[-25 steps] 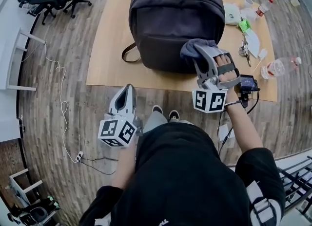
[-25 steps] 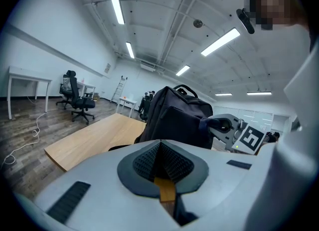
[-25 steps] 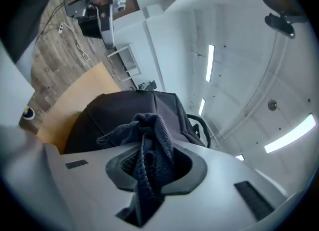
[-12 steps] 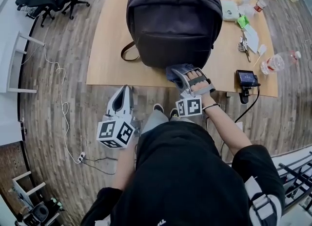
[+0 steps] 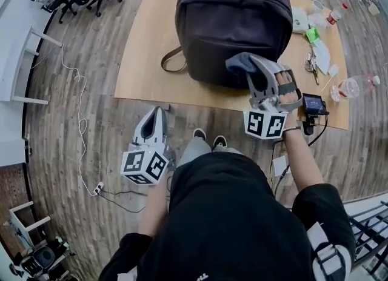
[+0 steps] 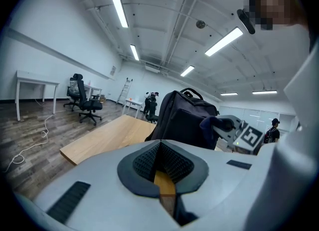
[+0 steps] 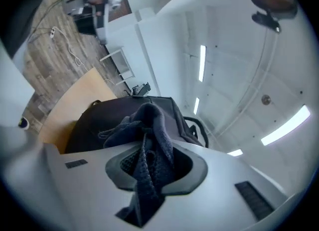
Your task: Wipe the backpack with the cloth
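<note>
Bunching up at the lower front of the backpack (image 5: 233, 19), the dark cloth (image 5: 240, 63) is being pinched in the right claw (image 5: 254, 71). The backpack is standing on the wooden surface (image 5: 151, 49). The left claw (image 5: 157, 113) is hanging pressed together, empty, off the surface's near edge.

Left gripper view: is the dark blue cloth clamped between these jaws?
No, the left gripper is shut on nothing; the dark blue cloth sits in the right gripper.
</note>
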`<state>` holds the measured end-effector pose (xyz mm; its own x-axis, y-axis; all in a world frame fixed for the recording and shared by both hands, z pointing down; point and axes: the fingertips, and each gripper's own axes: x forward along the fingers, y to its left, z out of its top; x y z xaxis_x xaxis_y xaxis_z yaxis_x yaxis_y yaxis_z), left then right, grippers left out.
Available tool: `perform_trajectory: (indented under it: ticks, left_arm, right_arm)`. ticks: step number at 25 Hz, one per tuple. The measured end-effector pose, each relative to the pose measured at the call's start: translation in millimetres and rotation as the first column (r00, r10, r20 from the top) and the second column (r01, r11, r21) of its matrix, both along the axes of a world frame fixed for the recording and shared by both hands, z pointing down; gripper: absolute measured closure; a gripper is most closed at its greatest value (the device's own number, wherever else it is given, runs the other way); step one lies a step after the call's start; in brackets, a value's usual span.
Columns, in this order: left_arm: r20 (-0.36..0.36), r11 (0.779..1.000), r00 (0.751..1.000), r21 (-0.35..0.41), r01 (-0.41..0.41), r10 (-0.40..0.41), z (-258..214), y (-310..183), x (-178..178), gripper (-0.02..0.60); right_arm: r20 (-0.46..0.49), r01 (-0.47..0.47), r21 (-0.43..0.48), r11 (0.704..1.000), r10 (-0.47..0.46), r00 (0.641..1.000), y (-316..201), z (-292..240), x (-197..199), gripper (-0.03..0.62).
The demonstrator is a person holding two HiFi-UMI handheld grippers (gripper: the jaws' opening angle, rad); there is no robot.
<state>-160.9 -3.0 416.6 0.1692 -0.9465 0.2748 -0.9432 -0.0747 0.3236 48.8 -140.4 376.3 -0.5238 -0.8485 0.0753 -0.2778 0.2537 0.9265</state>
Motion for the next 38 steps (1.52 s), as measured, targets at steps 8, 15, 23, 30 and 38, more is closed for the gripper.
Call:
perform_trajectory:
  ticks: [8,15,23,30,38]
  left_arm:
    - [-0.003,1.000,1.000,0.010,0.003,-0.002,-2,-2,-3,0.568]
    - [0.005,0.998,0.998,0.007,0.070,-0.070,-1,8,-20,0.568]
    - [0.019,0.991,0.992,-0.042,0.124,-0.123,9,29,-39,0.568]
    - [0.031,0.995,0.995,-0.036,0.093,-0.092,5,17,-26,0.568]
    - [0.039,0.999,0.998,-0.027,0.040,-0.039,3,9,-3,0.568]
  right_arm:
    - [-0.066,-0.045,-0.123,0.991,0.037,0.997,-36,-7,-52,0.517]
    - [-0.082,0.048,-0.164,0.985,-0.062,0.995,-44,-3,-126,0.516]
    - [-0.053,0.119,-0.189,0.975,-0.131,0.990,-2,32,-143,0.519]
    - [-0.199,0.142,-0.282,0.949,-0.202,0.959,25,100,-153,0.519]
    - [-0.087,0.124,-0.148,0.981,-0.138,0.987,-9,11,-149,0.517]
